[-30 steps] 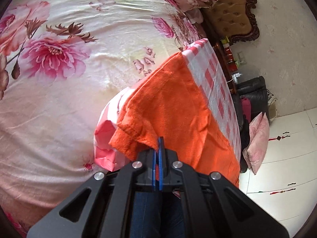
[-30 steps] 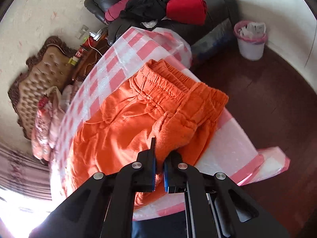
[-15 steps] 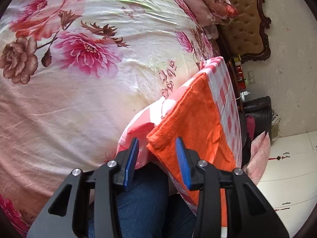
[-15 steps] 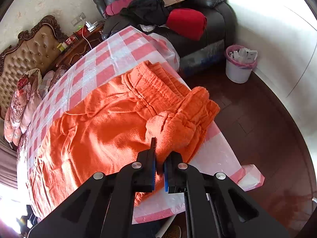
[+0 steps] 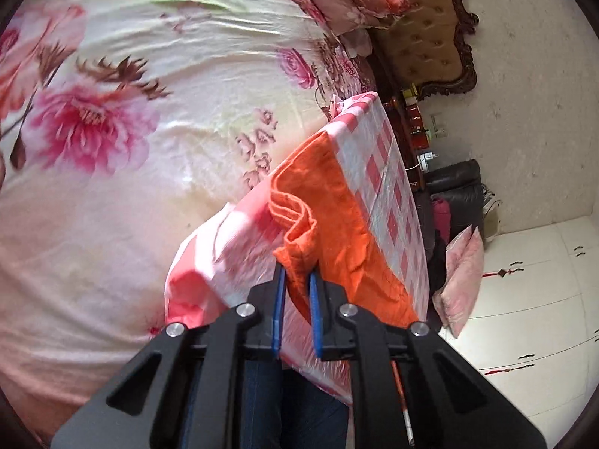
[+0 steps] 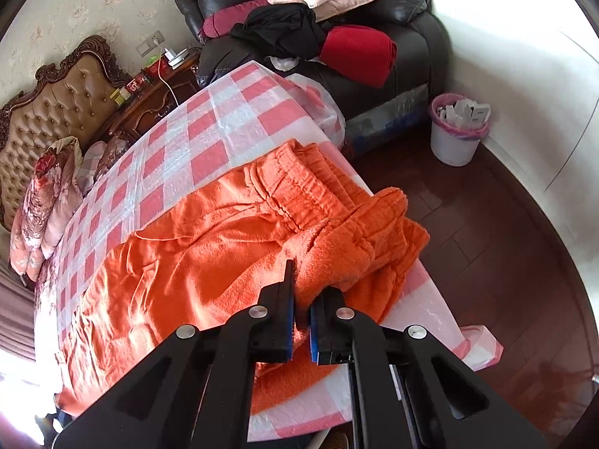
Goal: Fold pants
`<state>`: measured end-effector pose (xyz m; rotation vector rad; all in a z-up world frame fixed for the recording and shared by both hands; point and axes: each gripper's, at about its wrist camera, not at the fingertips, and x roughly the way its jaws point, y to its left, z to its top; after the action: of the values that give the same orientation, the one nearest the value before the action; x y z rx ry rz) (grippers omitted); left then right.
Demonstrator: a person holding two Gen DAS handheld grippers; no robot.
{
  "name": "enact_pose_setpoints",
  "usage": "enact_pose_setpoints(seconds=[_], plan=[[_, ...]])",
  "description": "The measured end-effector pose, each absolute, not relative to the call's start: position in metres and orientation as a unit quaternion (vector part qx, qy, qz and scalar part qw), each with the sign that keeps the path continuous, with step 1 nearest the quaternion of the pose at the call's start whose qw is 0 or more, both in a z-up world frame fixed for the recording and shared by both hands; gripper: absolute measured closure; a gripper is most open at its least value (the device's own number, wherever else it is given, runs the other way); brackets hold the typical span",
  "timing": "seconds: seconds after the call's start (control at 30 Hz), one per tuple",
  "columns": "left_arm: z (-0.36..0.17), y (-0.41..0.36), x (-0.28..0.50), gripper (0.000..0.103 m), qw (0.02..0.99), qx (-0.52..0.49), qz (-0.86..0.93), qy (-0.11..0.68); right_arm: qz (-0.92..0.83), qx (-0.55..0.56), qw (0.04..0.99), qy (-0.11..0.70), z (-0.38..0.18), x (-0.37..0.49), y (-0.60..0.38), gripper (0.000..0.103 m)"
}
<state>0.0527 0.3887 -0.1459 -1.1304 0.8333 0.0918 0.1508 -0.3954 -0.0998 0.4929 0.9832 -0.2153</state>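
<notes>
Orange pants (image 6: 209, 262) lie spread on a table under a pink-and-white checked cloth (image 6: 209, 123). My right gripper (image 6: 302, 292) is shut on a bunched fold of the elastic waistband, lifted a little over the table's near corner. In the left wrist view the pants (image 5: 337, 205) run along the table's edge (image 5: 378, 172). My left gripper (image 5: 297, 280) is closing, and the doubled leg hem fills the narrow gap between its blue pads.
A bed with a floral sheet (image 5: 131, 131) lies left of the table, a tufted headboard (image 5: 430, 37) behind it. A black sofa (image 6: 411, 30) piled with clothes and pillows, a white bin (image 6: 456, 131) and a nightstand (image 6: 157, 101) stand beyond. A person's jeans-clad leg (image 5: 262, 393) is below the left gripper.
The left gripper let go of the leg, opened wide, then closed again on the hem's corner. The right gripper kept its hold on the waistband while its view swung round.
</notes>
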Motion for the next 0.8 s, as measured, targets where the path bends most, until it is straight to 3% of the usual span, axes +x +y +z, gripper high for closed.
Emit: enact_pose_setpoints(seconds=[0.13, 0.27, 0.4, 0.47, 0.8], plan=[[-0.159, 0.399, 0.083, 0.091, 0.759, -0.484, 0.064, 0.431, -0.111, 0.237, 0.847, 0.462, -0.11, 0.14, -0.383, 0.097], [-0.166, 0.402, 0.068, 0.086, 0.759, -0.487, 0.049, 0.429, -0.115, 0.243, 0.846, 0.46, -0.125, 0.119, -0.379, 0.097], [-0.143, 0.394, 0.044, 0.063, 0.786, -0.445, 0.097, 0.418, -0.107, 0.242, 0.849, 0.458, -0.127, 0.12, -0.38, 0.097], [-0.137, 0.376, 0.026, 0.059, 0.781, -0.469, 0.073, 0.407, -0.096, 0.247, 0.855, 0.446, -0.114, 0.124, -0.38, 0.097], [-0.173, 0.211, 0.049, 0.06, 0.662, -0.571, -0.165, 0.457, -0.018, 0.251, 0.892, 0.375, -0.013, 0.166, -0.354, 0.097]])
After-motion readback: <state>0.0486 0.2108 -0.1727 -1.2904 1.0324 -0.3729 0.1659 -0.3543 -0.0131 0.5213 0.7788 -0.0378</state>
